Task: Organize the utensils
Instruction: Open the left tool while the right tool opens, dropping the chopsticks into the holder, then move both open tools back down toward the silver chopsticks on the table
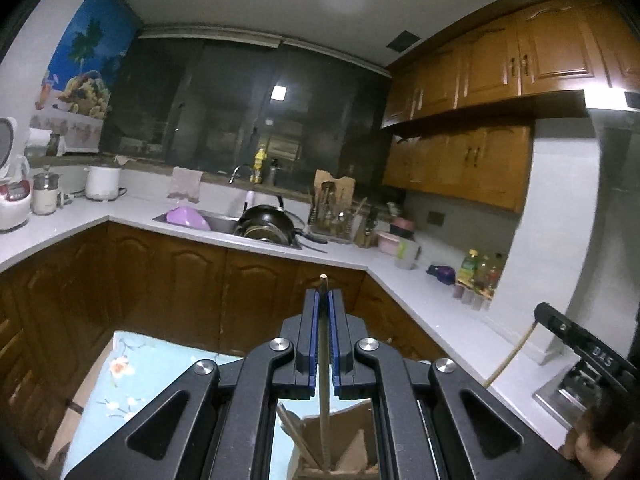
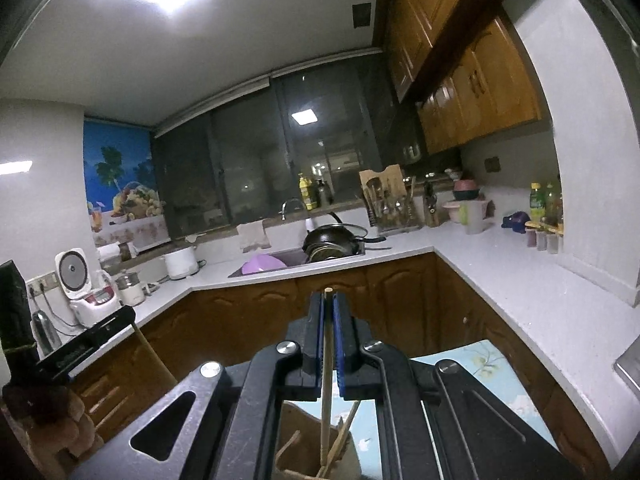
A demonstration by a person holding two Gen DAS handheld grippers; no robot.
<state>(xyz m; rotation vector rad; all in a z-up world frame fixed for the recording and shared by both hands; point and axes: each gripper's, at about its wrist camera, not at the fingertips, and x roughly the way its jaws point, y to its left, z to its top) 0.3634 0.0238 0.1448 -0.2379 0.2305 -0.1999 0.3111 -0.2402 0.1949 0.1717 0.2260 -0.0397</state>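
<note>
My left gripper [image 1: 323,300] is shut on a wooden chopstick [image 1: 322,360] that stands upright between the blue pads, its lower end down in a brown cardboard holder [image 1: 360,440] below. My right gripper [image 2: 328,304] is shut on a pale wooden chopstick [image 2: 327,376], also upright, reaching down into the same kind of cardboard holder [image 2: 296,432] with other chopsticks [image 2: 344,436] leaning in it. The right gripper also shows at the right edge of the left wrist view [image 1: 576,344]. The left gripper also shows at the left of the right wrist view [image 2: 88,340].
A light blue floral cloth [image 1: 120,376] covers the surface under the holder. An L-shaped white counter [image 1: 420,292] runs behind, with a sink [image 1: 216,222] holding a black pan [image 1: 268,220] and purple bowl, a utensil rack [image 1: 336,216], bottles [image 1: 476,268] and a rice cooker [image 2: 88,284].
</note>
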